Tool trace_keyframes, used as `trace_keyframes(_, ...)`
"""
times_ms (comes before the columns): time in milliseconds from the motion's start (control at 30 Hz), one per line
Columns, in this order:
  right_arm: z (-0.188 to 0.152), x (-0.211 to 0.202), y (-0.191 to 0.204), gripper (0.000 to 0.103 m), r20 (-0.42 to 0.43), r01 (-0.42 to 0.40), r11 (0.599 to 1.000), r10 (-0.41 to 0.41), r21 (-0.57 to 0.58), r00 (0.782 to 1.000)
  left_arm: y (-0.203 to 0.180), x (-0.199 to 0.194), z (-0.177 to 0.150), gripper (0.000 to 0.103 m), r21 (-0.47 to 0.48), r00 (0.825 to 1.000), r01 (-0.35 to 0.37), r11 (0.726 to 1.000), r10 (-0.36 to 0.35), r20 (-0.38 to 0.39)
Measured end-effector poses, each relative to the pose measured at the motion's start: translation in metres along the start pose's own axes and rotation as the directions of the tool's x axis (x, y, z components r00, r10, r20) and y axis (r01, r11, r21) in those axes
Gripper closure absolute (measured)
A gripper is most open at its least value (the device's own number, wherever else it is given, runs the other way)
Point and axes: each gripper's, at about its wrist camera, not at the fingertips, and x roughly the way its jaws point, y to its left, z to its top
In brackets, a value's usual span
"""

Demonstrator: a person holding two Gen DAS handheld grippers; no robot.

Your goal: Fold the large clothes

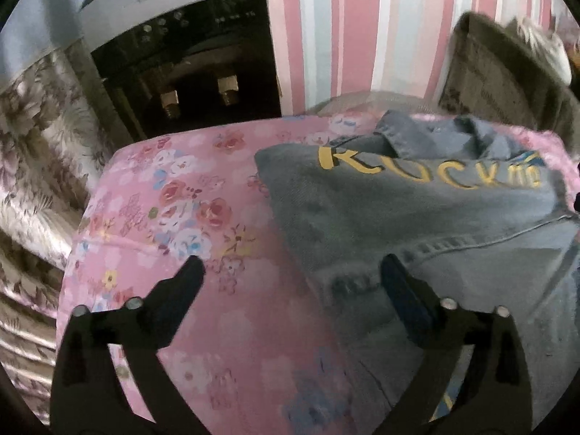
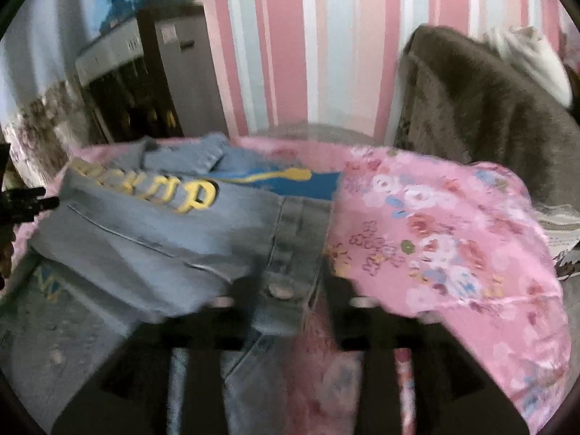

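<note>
A light blue denim jacket [image 1: 417, 217] with yellow lettering lies back-up on a pink floral sheet [image 1: 174, 217]. My left gripper [image 1: 293, 272] is open and empty, hovering just above the jacket's left edge, one finger over the sheet and one over the denim. In the right wrist view the jacket [image 2: 145, 239] lies at the left, its sleeve and buttoned cuff near the middle. My right gripper [image 2: 286, 290] is open, its fingers on either side of the buttoned denim strip [image 2: 290, 253]. This view is blurred.
A pink and white striped wall [image 1: 362, 36] stands behind the bed. A dark cabinet with a grey top [image 1: 181, 72] is at the far left. A brown fuzzy cushion [image 2: 489, 108] sits at the far right. The left gripper's tip [image 2: 29, 199] shows at the left edge.
</note>
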Motion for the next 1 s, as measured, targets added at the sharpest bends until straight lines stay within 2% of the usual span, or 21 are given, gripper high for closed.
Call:
trace_keyframes(100,-0.01,-0.031,0.005,0.051,0.047,0.01,1.0,-0.01,-0.005,0.999,-0.001,-0.022,-0.009,0.005,-0.011,1.0,0.004,1.0,-0.004,0.016)
trace_keyframes(200,-0.022,-0.054,0.009,0.044,0.062,0.006,1.0,-0.006,0.002,0.998,-0.003,-0.05,-0.026,0.003,-0.025,0.999,0.019,1.0,-0.018,0.043)
trace_keyframes(233,-0.029,-0.064,0.013,0.037,0.069,0.004,1.0,-0.004,0.001,0.998,-0.006,-0.061,-0.034,0.003,-0.025,0.998,0.02,0.999,-0.019,0.056)
trace_keyframes(333,-0.044,-0.085,0.022,0.03,0.096,0.023,1.0,-0.021,-0.017,0.995,-0.017,-0.086,-0.057,0.003,-0.007,0.997,0.022,1.0,-0.021,0.078)
trace_keyframes(367,-0.051,-0.094,0.026,0.024,0.104,0.033,0.999,-0.031,-0.016,0.994,-0.021,-0.094,-0.065,0.003,0.002,0.996,0.013,1.0,-0.013,0.085)
trace_keyframes(500,-0.071,-0.117,0.035,0.019,0.121,0.038,0.999,-0.036,-0.007,0.992,-0.036,-0.12,-0.095,0.003,0.026,0.995,-0.019,0.999,0.016,0.102)
trace_keyframes(533,-0.075,-0.123,0.038,0.01,0.124,0.039,0.999,-0.038,-0.007,0.992,-0.039,-0.127,-0.104,0.003,0.025,0.994,-0.019,1.0,0.016,0.108)
trace_keyframes(567,-0.08,-0.128,0.04,0.006,0.125,0.044,0.999,-0.043,-0.006,0.991,-0.04,-0.133,-0.112,0.003,0.017,0.994,-0.019,1.0,0.017,0.111)
trace_keyframes(733,-0.104,-0.149,0.048,0.004,0.131,0.071,0.998,-0.07,0.001,0.989,-0.044,-0.155,-0.142,0.003,-0.025,0.992,-0.026,0.999,0.029,0.123)
trace_keyframes(1000,-0.154,-0.178,0.043,0.004,0.112,0.054,0.991,-0.069,0.126,0.991,-0.053,-0.179,-0.18,0.003,-0.04,0.991,0.018,0.999,-0.013,0.133)
